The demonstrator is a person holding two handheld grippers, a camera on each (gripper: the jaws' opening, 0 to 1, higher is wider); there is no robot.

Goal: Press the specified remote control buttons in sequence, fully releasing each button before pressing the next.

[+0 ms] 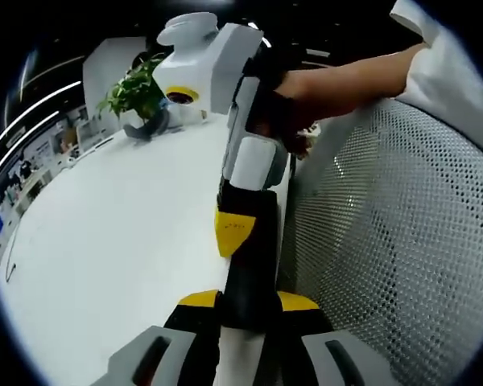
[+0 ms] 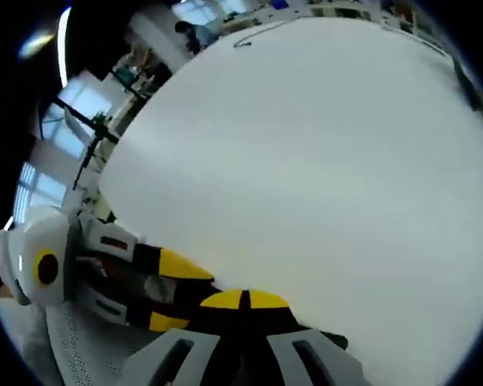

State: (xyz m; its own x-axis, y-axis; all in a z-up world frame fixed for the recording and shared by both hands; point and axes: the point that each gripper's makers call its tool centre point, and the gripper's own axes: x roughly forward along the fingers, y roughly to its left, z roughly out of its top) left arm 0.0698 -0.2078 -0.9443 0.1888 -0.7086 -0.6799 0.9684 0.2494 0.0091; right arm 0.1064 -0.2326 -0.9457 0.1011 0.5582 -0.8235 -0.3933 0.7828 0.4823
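My left gripper (image 1: 248,301) rises from the bottom of the left gripper view, its yellow-tipped jaws a narrow gap apart. The black fingers of my right gripper (image 1: 245,269) fill that gap and touch both jaws. A person's hand (image 1: 294,100) holds that gripper's white body and brings it down from the top. In the right gripper view my right gripper (image 2: 243,299) is shut, its yellow tips meeting over a white table (image 2: 306,161). The left gripper (image 2: 177,293) comes in from the left, its jaws straddling the right one's fingers.
The white table (image 1: 121,233) stretches away to the left. A potted plant (image 1: 137,92) stands at its far edge. A grey mesh chair back (image 1: 402,233) stands close on the right. A thin dark cable (image 2: 258,34) lies on the table's far side.
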